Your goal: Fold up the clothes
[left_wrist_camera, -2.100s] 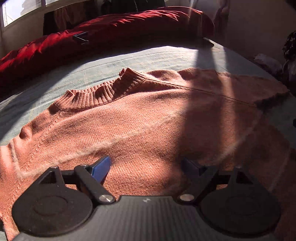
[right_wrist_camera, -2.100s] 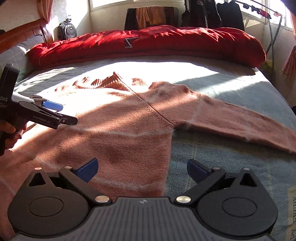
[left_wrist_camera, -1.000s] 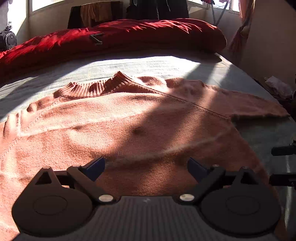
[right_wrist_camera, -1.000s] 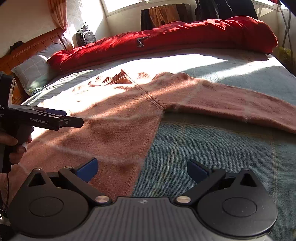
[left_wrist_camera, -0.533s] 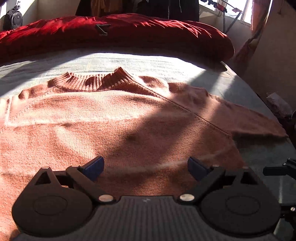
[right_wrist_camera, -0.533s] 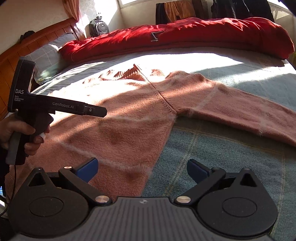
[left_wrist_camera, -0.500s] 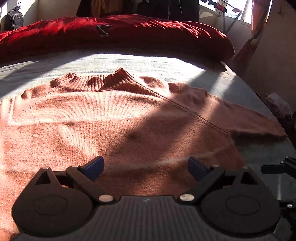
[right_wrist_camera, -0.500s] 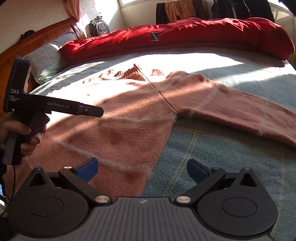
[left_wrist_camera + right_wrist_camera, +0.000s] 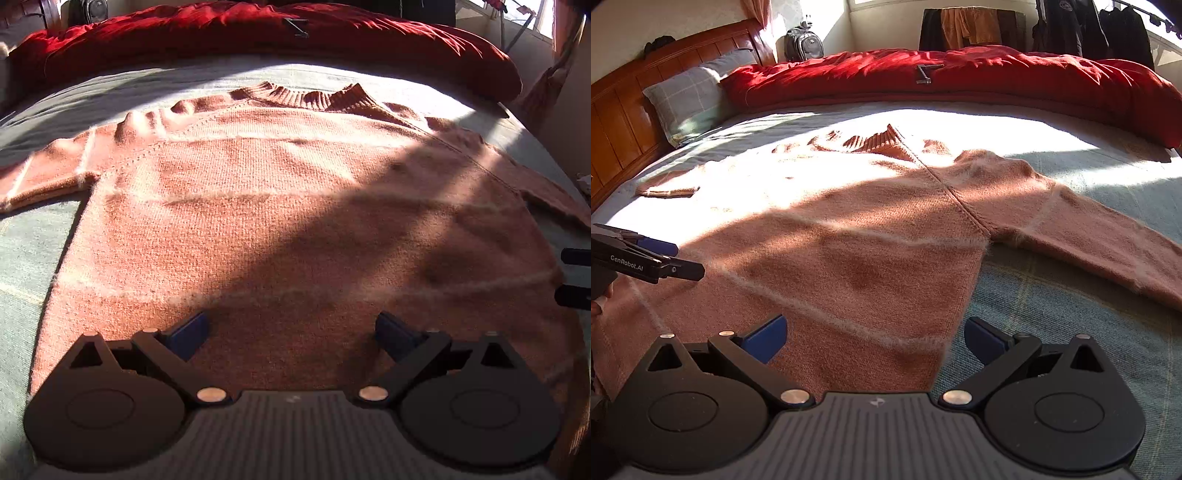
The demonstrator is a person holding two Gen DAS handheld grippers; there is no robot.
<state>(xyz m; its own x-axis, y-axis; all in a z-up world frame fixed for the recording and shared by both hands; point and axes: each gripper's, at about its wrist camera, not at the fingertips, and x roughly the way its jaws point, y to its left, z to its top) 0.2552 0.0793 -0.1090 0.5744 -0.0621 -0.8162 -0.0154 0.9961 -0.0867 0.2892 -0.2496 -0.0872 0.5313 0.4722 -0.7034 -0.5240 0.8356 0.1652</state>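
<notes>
Fuzzy salmon-pink knitted sweater [image 9: 295, 206] flat on grey-green bed [image 9: 1071, 302], 2 sleeves spread. Left tool [image 9: 291, 328] and right tool [image 9: 875, 332] both spread apart, empty, apparently hovering over hem.

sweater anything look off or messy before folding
Mostly flat, but the sweater is bunched into small ridges at its left shoulder, and the collar has one corner sticking up. No damage shows.

My sweater [image 9: 295, 221] is fuzzy, coarse-knit cloth with a ribbed collar [image 9: 299, 96]. The bed [image 9: 1052, 295] sheet is matt woven cloth. The headboard [image 9: 624, 122] is glossy wood.
</notes>
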